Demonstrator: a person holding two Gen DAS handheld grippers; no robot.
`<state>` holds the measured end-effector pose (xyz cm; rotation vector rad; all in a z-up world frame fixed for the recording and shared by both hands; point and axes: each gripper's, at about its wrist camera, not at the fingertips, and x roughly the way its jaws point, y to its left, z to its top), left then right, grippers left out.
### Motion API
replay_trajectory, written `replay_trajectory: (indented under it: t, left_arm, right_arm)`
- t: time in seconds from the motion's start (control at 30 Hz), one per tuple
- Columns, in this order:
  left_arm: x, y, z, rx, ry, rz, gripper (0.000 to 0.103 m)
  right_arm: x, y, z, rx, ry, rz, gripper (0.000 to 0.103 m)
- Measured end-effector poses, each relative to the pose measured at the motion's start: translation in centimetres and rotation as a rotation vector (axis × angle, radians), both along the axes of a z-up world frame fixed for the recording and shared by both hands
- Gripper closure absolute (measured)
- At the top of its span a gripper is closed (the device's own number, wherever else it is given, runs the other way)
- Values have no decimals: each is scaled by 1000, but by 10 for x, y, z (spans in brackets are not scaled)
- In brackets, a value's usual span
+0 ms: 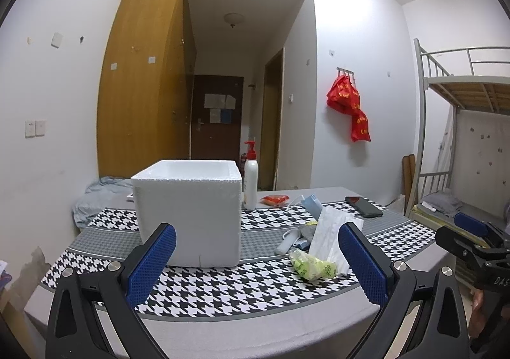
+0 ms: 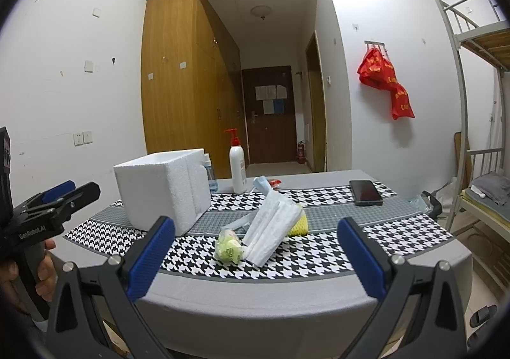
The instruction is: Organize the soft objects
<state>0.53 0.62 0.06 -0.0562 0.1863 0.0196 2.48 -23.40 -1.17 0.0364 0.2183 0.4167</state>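
With both grippers spread wide and empty, your right gripper is nearer the crinkled green plastic-wrapped soft packet, which lies at 12 o'clock just ahead, touching the white tissue pack slanting toward 1 o'clock, while the left gripper faces the white foam box.

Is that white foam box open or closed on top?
Open: the foam box has no lid, and its inner rim shows. Whether anything lies inside, cannot tell.
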Motion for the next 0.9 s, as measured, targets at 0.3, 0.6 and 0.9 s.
replay_trajectory:
  t: [0.3, 0.6, 0.9]
  left_arm:
    - [8, -1, 2, 12, 5, 4, 1]
    - [26, -7, 2, 10, 47, -40, 1]
    - [56, -21, -7, 10, 122, -90, 1]
  right_arm:
    - [6, 0, 0, 1, 0, 5, 0]
    - [20, 3, -3, -17, 29, 2, 0]
    - [45, 1, -10, -24, 75, 0, 0]
